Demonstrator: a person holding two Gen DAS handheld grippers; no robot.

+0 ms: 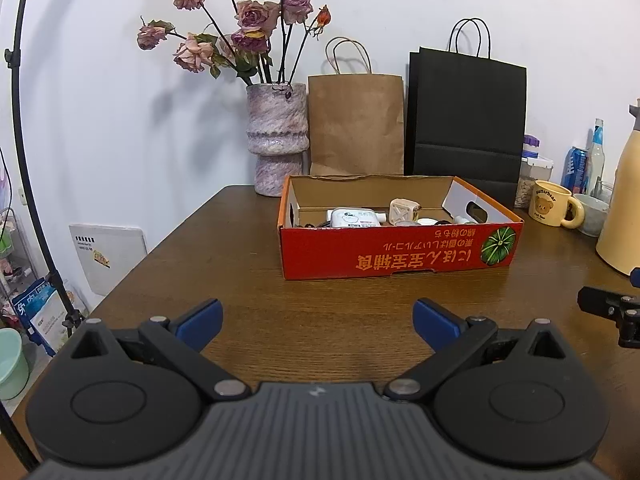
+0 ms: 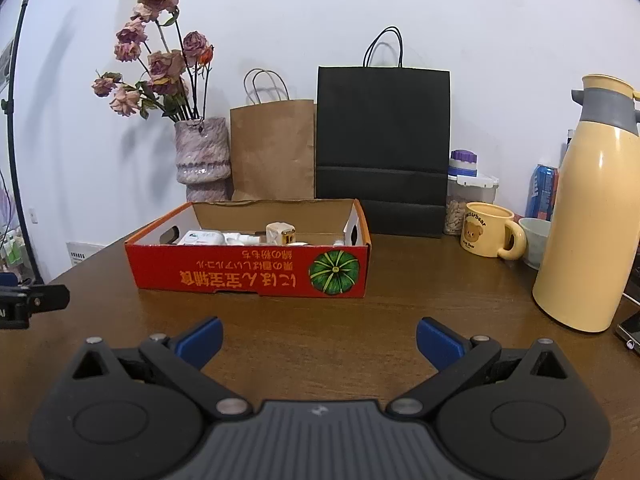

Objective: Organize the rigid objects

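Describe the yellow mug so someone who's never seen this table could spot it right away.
Find the black paper bag standing against the wall. To its right, past a clear lidded jar, sits the yellow mug. It alone carries a cartoon bear face, and is far shorter than the yellow thermos.

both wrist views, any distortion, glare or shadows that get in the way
Left wrist view: fisheye bends the stand pole; the flowers cast soft shadows on the wall. Right wrist view: dark corners, a small highlight on the jug, the box sharp and readable.

Wooden table [image 2: 400,320] carries red box [image 2: 248,272], vase [image 2: 202,156], bags [image 2: 384,140], mug [image 2: 490,236], thermos [image 2: 588,220].
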